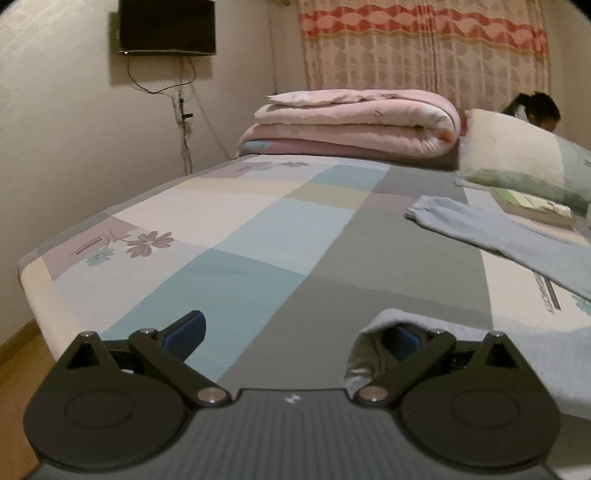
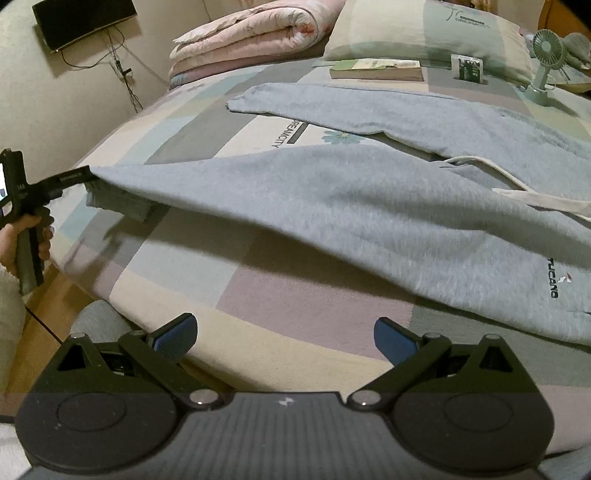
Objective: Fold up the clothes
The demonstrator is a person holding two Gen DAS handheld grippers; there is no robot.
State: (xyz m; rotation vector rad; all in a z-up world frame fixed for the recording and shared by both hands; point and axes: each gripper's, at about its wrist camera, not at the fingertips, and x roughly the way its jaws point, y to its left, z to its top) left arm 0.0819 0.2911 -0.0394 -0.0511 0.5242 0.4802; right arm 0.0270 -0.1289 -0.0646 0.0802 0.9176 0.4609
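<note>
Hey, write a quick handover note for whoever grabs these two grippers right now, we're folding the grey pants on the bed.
Left gripper: jaws open, raised cuff of one leg hooked over one finger.
Right gripper: jaws open, empty, above the bed near its edge.
Sweatpants: spread out, other leg flat toward the pillow.
Done: no fold visible.
Left: probably carry the cuff across, then fold.

One pair of grey sweatpants (image 2: 369,206) on my bed (image 2: 295,306), both legs spread. Two grippers: my left (image 1: 295,332) and my right (image 2: 284,332). One folded quilt (image 2: 251,33), one pillow (image 2: 424,33), one book (image 2: 376,70), one desk fan (image 2: 546,55), one wall screen (image 1: 166,26), one curtain (image 1: 424,48).
</note>
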